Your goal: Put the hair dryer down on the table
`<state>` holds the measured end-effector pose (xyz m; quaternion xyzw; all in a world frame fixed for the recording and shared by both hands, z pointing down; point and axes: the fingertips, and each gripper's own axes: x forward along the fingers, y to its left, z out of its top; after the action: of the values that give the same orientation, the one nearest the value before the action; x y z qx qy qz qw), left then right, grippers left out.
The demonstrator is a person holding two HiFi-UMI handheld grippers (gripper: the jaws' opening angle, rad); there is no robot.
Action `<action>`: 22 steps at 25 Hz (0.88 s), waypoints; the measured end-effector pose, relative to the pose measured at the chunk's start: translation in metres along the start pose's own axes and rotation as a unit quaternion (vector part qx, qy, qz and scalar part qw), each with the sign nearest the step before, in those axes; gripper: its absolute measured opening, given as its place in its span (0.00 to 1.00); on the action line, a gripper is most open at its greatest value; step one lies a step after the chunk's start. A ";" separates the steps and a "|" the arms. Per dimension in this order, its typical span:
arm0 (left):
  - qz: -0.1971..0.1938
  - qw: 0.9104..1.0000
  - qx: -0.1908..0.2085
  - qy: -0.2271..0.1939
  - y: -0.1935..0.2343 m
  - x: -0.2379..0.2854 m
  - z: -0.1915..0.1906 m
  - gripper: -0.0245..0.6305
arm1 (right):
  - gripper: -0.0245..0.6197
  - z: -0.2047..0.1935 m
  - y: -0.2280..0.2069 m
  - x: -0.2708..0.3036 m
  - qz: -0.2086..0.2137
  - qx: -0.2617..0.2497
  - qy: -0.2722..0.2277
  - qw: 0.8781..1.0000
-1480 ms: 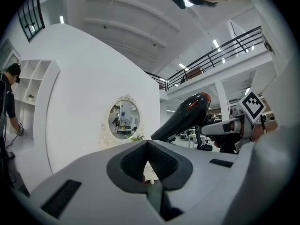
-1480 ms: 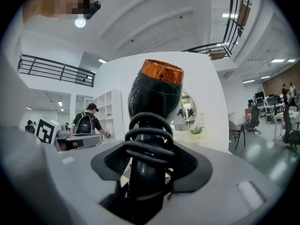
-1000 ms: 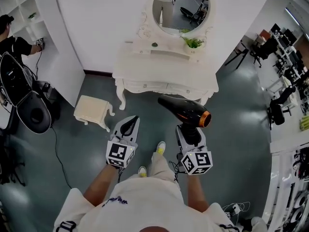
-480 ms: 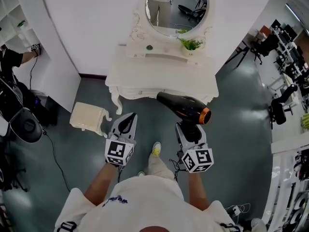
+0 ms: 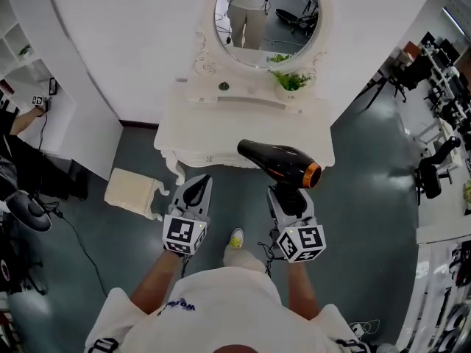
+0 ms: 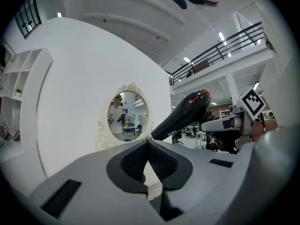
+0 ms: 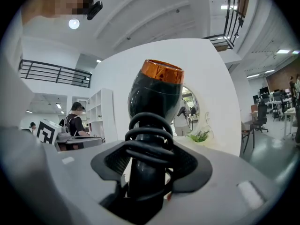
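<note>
The right claw (image 5: 289, 197) is squeezing the black handle of the hair dryer (image 5: 280, 162). A curly black cord (image 7: 150, 135) is wound round the handle just above the jaws. The dryer stands up out of the claw, in the air, and is not on the table. Its orange ring (image 5: 312, 175) is on the outer side of the claw. Its black nose points across toward the left claw (image 5: 196, 188). The left claw is beside the right one, a little apart. Its jaws are shut together and hold nothing.

Just past the claws is the white table (image 5: 221, 134). The nose of the dryer hangs over its front edge. The front of the tabletop under the dryer is bare. At the far side of the table, ahead of the right claw, is a small green plant (image 5: 291, 79). Behind it is a round mirror (image 5: 261, 13) on a white wall (image 5: 125, 35). A small cream stool (image 5: 132, 191) sits on the floor out past the left claw. A yellow shoe (image 5: 236, 237) shows below, between the two claws.

The floor (image 5: 368, 197) is dark grey-green and shiny. Far off past the right claw are black chairs (image 5: 430, 171) and desks. White shelves (image 5: 26, 50) are far off past the left claw.

A second ago the table was farther ahead and the dryer was over the floor. Now the table is closer. The grip looks the same.
</note>
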<state>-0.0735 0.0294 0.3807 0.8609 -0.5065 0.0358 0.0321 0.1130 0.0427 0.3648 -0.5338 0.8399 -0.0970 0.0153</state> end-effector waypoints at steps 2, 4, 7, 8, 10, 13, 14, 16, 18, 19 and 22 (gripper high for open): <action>0.003 1.000 0.003 0.003 0.004 0.016 0.002 0.05 | 0.45 0.002 -0.010 0.012 0.002 0.005 0.000 1.000; 0.007 1.000 0.002 0.003 0.010 0.031 0.005 0.05 | 0.45 0.004 -0.021 0.024 0.004 0.008 0.001 1.000; 0.011 1.000 -0.003 0.007 0.017 0.054 0.004 0.05 | 0.45 0.006 -0.035 0.040 0.009 0.010 0.006 1.000; 0.010 1.000 -0.004 0.010 0.016 0.062 0.002 0.05 | 0.46 0.006 -0.039 0.045 0.011 0.010 0.008 1.000; 0.008 1.000 -0.006 0.015 0.013 0.077 -0.003 0.05 | 0.45 0.006 -0.049 0.055 0.015 0.010 0.013 1.000; 0.008 1.000 -0.009 0.017 0.008 0.092 -0.002 0.05 | 0.45 0.008 -0.062 0.067 0.019 0.014 0.019 1.000; 0.008 1.000 -0.009 0.015 0.008 0.095 0.000 0.05 | 0.45 0.009 -0.064 0.071 0.021 0.016 0.020 0.999; 0.005 1.000 -0.010 0.011 0.012 0.099 0.004 0.05 | 0.45 0.009 -0.065 0.078 0.024 0.019 0.023 0.999; 0.008 1.000 -0.010 0.013 0.024 0.101 0.003 0.05 | 0.45 0.006 -0.061 0.089 0.028 0.022 0.027 0.999; 0.011 1.000 -0.009 0.015 0.031 0.103 0.001 0.05 | 0.45 0.005 -0.059 0.095 0.031 0.023 0.029 0.999; 0.013 1.000 -0.007 0.015 0.050 0.111 0.000 0.05 | 0.45 0.006 -0.052 0.112 0.035 0.020 0.029 0.999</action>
<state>-0.0634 -0.0917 0.3924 0.8535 -0.5171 0.0454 0.0448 0.1126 -0.0804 0.3767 -0.5004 0.8563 -0.1281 0.0052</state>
